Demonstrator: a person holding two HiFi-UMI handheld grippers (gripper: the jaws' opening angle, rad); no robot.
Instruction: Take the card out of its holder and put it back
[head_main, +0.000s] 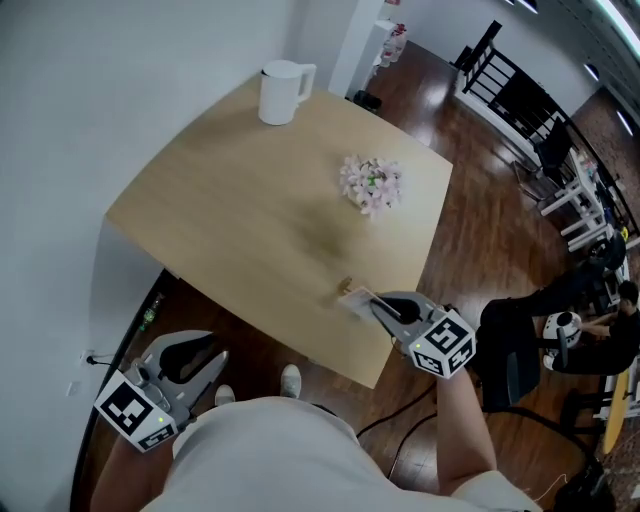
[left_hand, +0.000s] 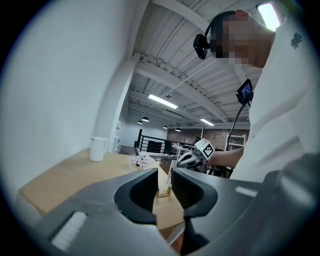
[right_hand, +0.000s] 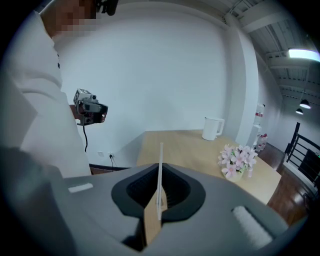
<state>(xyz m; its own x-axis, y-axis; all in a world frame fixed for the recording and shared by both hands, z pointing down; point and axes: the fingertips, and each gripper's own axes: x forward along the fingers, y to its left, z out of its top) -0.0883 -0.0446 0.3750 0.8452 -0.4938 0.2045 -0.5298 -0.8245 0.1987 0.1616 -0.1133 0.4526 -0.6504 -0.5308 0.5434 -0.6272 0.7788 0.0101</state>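
white jug (head_main: 284, 92), pink flowers (head_main: 371, 184), wooden table (head_main: 230, 200)

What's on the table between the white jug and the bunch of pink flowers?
Nothing: in the head view, only bare light wooden tabletop separates the white handled jug from the pink flower bunch.

Table (head_main: 250, 180): was pale wood grain.
Jug (head_main: 283, 92): was plain white.
Flowers (head_main: 371, 184): were pink and white.
Card (right_hand: 160, 165): was white.
Left gripper (left_hand: 164, 184): was grey, with black pads.
Right gripper (head_main: 374, 303): was grey, its cube in black-and-white squares.
Floor (head_main: 480, 230): was dark brown boards.
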